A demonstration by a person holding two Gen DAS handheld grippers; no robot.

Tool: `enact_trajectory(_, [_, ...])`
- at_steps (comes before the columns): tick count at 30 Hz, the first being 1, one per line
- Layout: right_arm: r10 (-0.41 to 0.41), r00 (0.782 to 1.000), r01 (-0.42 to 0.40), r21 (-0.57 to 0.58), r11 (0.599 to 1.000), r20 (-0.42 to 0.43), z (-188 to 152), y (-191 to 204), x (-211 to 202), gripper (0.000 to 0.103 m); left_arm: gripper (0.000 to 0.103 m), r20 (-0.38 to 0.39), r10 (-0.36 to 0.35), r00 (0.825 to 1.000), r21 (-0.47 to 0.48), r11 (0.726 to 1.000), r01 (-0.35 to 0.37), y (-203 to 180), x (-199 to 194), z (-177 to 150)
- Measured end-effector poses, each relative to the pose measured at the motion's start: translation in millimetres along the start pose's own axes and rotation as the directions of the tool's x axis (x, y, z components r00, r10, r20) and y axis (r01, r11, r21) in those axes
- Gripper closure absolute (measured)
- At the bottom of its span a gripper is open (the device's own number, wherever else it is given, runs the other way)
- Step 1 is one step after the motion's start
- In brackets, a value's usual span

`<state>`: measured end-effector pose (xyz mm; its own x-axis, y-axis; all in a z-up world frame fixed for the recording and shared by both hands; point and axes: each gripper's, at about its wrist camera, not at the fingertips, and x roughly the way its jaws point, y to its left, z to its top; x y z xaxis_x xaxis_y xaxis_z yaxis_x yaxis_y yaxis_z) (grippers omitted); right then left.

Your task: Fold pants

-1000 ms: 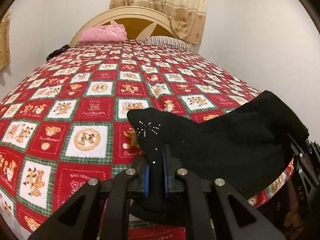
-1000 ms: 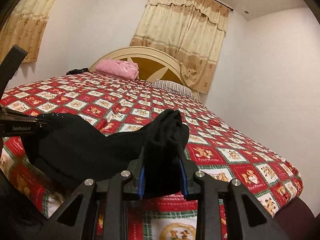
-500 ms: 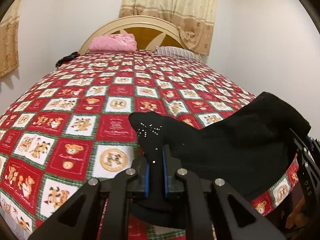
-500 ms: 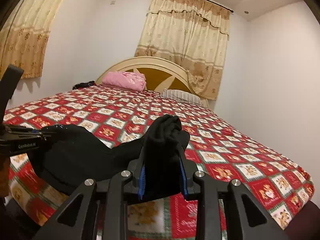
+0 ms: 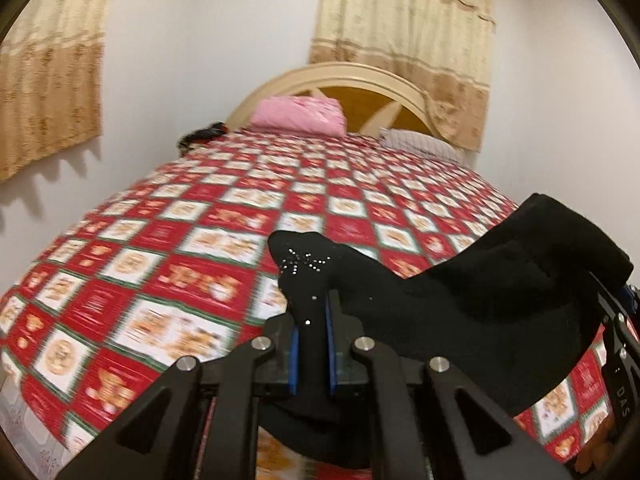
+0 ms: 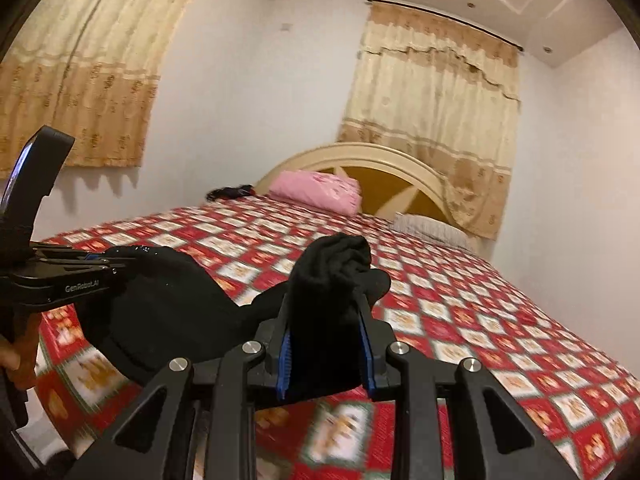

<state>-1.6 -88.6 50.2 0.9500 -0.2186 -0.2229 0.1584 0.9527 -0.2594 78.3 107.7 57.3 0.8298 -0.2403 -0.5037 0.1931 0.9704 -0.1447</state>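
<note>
Left wrist view, item one: we list one pair of black pants [image 5: 500,312], lifted above the near end of the bed [image 5: 208,240] and slung between our two grippers. Left gripper [image 5: 311,344]: jaws pressed together on a thin edge of the pants, the part with small sparkling studs [image 5: 306,262] standing up just past the pads. Right gripper [image 6: 325,354]: jaws pinching a thicker bunched wad of the same cloth, so they stand somewhat apart. Between the two grips the fabric sags in a dark swag, clear of the bedspread as far as we can tell. Progress, as we judge it: the garment is gathered and carried, but no flat, finished fold lies on the bed; laying it down, smoothing it and doubling it over remain. Surroundings, counted: one red checked bedspread with bear pictures; one curved headboard [image 6: 376,160]; one pink pillow [image 6: 316,192]; one striped pillow [image 6: 432,230]; one dark item [image 6: 230,192] by the pink pillow, kind unclear; two beige curtains [image 6: 436,120]; one hand [image 6: 12,356] on the left gripper's grip.
</note>
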Motion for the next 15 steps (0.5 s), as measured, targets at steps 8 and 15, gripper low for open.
enact_trajectory(8, [0.123, 0.992, -0.123, -0.001, 0.992, 0.030, 24.0, 50.7, 43.0, 0.075, 0.092, 0.055, 0.160, 0.986, -0.039, 0.987, -0.158, 60.9, 0.0, 16.5])
enact_trajectory(15, [0.176, 0.977, -0.179, -0.015, 0.984, -0.117, -1.0, 83.6, 96.7, 0.075, 0.092, -0.006, 0.268, 0.963, -0.023, 0.963, -0.268, 93.1, 31.6, -1.7])
